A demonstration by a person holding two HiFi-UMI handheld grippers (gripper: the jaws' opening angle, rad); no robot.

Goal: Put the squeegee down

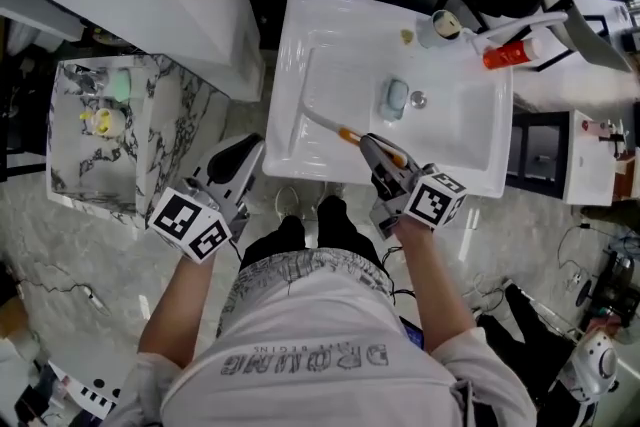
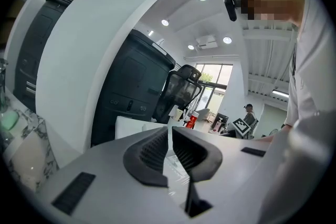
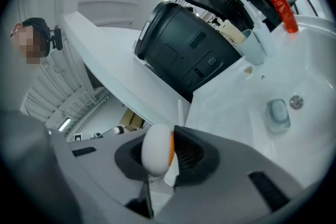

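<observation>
Right gripper (image 1: 375, 150) is clamped on the squeegee (image 1: 328, 124). The right gripper view shows the rounded white handle end with its orange band pinched between the two ribbed pads. The squeegee is over the white sink basin (image 1: 470, 173), inside its near-left part. In the head view the handle runs from the jaws up and to the left. The long blade crosses the far end of the handle and lies roughly parallel to the basin's left inner wall, close beside it. I cannot tell whether the blade edge touches the porcelain or hangs just off it. Left gripper (image 2: 169, 147) has its jaws drawn together with nothing between them. It hangs outside the basin near the front-left corner, over the marble floor, and takes no part. Judgement: the set-down belongs to the right hand alone. The handle must sink along its present diagonal until blade and handle both rest on the basin floor before the jaws let go. The soap bar (image 1: 395, 98) and drain (image 1: 418, 99) sit to the right, well clear of the blade.
</observation>
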